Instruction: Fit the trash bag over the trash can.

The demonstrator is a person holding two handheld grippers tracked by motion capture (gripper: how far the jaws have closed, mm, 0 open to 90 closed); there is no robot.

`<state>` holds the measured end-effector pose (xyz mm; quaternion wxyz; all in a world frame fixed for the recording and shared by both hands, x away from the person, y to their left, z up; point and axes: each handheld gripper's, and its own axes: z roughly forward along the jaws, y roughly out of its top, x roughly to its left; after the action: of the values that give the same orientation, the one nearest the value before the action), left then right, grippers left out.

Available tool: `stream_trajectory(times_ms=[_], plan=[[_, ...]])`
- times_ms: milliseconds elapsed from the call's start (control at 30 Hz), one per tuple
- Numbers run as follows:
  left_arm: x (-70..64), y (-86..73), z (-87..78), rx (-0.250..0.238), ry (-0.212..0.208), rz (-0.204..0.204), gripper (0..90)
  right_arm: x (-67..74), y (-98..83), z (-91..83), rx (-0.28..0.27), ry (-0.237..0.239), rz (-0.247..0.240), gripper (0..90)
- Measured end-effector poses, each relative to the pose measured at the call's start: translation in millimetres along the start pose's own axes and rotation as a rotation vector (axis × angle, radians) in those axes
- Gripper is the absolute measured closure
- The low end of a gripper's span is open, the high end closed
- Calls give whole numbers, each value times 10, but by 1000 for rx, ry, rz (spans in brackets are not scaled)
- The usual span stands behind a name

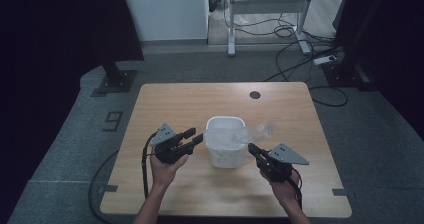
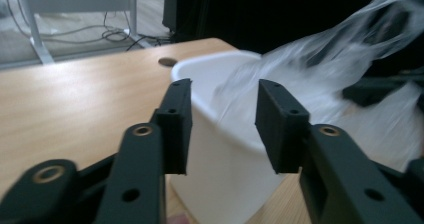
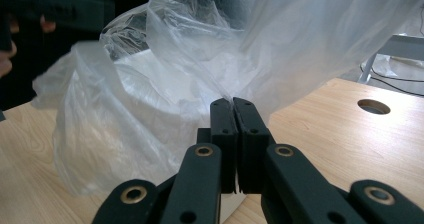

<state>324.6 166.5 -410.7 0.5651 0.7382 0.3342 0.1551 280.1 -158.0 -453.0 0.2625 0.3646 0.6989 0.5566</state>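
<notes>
High view: a white bin stands upright near the middle of the table, closer to the near edge than the far one, mouth facing up. A clear plastic bag lies partly inside it and spills over the right rim toward the right edge of the table.

The left gripper sits just beside the bin's left wall with its jaws parted and nothing between them; in the left gripper view the jaws frame the bin rim without touching it. The right gripper has its jaws pressed together on a fold of the bag film.

Handling, as a judgement: the bag is very light, limp and slippery, and stretches or tears under a sharp pull. Pinch it at the mouth edge, through a gathered fold rather than a single layer. The bin is light and rigid and may slide or tip when the film is tugged.

The bag has no fixed long axis; at present it trails from the bin mouth toward the right gripper.
</notes>
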Motion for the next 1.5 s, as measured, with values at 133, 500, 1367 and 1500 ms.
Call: stream_trajectory(times_ms=[133,500,1367,1500], plan=[[-71,161,110,43,-31,41,483,3,7,6,4,5,-6,877],[-125,306,570,195,-56,123,624,6,60,-12,2,27,-24,877],[-261,259,519,151,11,113,900,326,590,168,51,84,-80,583],[-248,242,509,148,21,112,900,352,547,286,71,52,-111,823]])
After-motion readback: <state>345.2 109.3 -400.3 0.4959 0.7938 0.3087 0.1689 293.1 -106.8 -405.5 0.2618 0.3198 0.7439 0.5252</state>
